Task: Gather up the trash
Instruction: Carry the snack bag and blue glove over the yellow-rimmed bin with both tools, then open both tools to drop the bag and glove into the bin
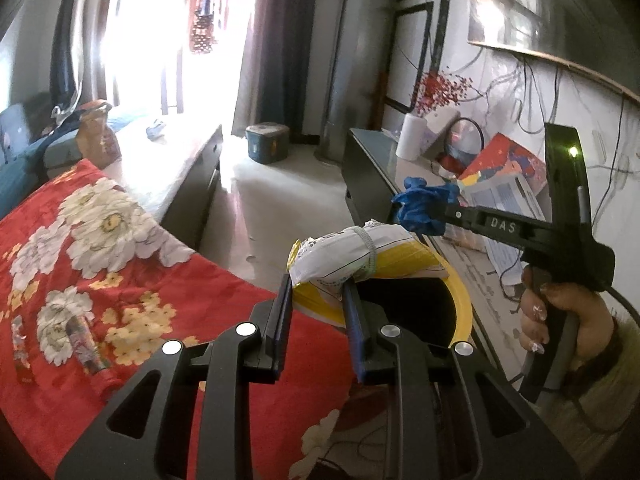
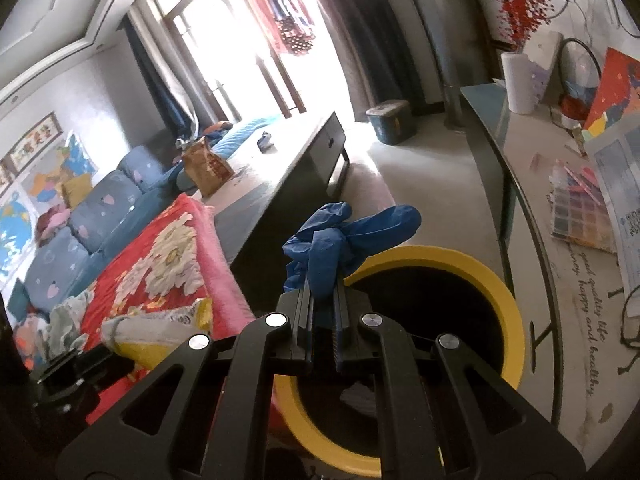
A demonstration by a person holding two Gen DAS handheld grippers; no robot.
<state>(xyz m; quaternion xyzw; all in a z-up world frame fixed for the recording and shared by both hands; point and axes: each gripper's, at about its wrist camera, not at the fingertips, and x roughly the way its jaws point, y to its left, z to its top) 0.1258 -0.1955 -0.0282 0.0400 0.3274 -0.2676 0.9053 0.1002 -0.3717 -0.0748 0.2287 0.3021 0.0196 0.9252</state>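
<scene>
left gripper (image 1: 316,292): its two fingers are clamped on a white and yellow snack packet (image 1: 352,252), which is bundled with a pale band around its middle.
packet's place: held above the near rim of the yellow-rimmed bin (image 1: 460,300), beside the red floral blanket (image 1: 100,260).
right gripper (image 2: 324,284): pressed together on a crumpled blue glove (image 2: 340,236) (the loose fingers of it stick up past the tips).
glove's place: over the far rim of the bin (image 2: 508,308), whose inside is dark; something pale lies in the bottom, too dim to name.
right hand (image 1: 560,312): wrapped round the gripper's handle, seen from the left wrist view.
around: a long dark table (image 2: 288,168) to the left, a glass-topped cabinet (image 2: 560,280) to the right.
</scene>
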